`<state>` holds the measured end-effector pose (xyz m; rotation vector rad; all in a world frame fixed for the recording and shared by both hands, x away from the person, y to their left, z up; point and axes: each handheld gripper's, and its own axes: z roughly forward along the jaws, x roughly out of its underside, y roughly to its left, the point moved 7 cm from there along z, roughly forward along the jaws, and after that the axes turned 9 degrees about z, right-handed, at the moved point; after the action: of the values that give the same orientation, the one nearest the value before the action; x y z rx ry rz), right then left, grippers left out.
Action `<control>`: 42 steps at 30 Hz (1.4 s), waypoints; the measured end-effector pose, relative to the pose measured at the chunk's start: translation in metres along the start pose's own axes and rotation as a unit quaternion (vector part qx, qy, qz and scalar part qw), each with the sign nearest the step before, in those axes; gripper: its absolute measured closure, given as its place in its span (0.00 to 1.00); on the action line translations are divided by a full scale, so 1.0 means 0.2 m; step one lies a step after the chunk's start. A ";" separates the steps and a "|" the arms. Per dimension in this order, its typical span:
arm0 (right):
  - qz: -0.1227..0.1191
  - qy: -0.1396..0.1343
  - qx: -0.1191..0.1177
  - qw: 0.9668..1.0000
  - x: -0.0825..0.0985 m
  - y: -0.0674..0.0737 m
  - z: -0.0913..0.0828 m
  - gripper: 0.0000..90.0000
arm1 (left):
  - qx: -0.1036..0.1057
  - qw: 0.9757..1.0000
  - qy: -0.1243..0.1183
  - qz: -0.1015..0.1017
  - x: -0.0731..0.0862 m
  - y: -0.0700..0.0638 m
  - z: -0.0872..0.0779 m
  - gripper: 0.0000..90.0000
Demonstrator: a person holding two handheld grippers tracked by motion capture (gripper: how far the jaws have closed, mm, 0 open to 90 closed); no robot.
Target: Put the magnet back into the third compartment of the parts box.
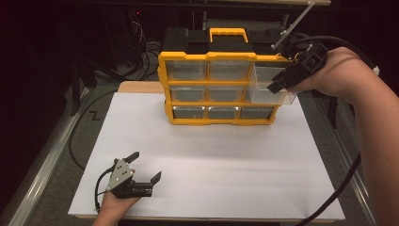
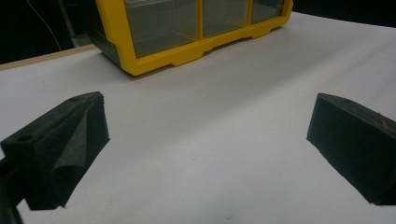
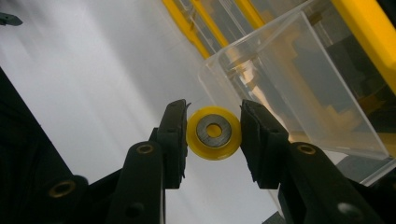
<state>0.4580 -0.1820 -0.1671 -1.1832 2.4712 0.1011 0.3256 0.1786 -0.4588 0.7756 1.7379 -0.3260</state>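
Observation:
A yellow-framed organiser (image 1: 211, 56) with clear drawers stands upright at the back of the white board (image 1: 211, 179); its bottom row also shows in the left gripper view (image 2: 187, 51). One clear drawer (image 1: 263, 89) sticks out of its upper right side. My right gripper (image 1: 276, 85) is shut on that drawer's round yellow knob (image 3: 214, 133), pads (image 3: 175, 135) pressing on both sides, with the clear drawer (image 3: 299, 84) just behind. My left gripper (image 1: 145, 165) rests open near the board's front left corner, with nothing between its fingers (image 2: 70, 140).
The organiser has a black top and a yellow carrying handle (image 1: 228, 33). Dark cables and equipment (image 1: 136, 42) lie behind the table. A metal rail (image 1: 42, 155) runs along the left side. A black cable (image 1: 339, 183) trails from my right hand.

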 end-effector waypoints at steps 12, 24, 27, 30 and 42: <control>0.012 0.005 0.009 1.000 -0.05 -0.06 0.02 0.72 | -0.003 1.000 -0.001 -0.002 0.00 0.01 -0.01 0.00; 0.023 0.013 0.026 0.999 -0.12 -0.13 0.04 0.72 | -0.003 1.000 -0.002 -0.002 0.00 0.01 -0.01 0.00; 0.023 0.017 0.029 0.999 -0.14 -0.14 0.04 0.72 | -0.003 1.000 -0.001 -0.003 0.00 0.01 -0.01 0.00; 0.027 0.019 0.031 0.999 -0.15 -0.15 0.05 0.72 | -0.002 1.000 -0.002 -0.002 0.00 0.01 -0.01 0.00; 0.055 0.021 0.039 0.997 -0.13 -0.25 0.06 0.72 | -0.002 1.000 -0.003 -0.003 0.00 0.01 -0.01 0.00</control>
<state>0.5154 -0.1925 -0.1638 -1.0261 2.5517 0.0110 0.3247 0.1812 -0.4582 0.7671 1.7354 -0.3278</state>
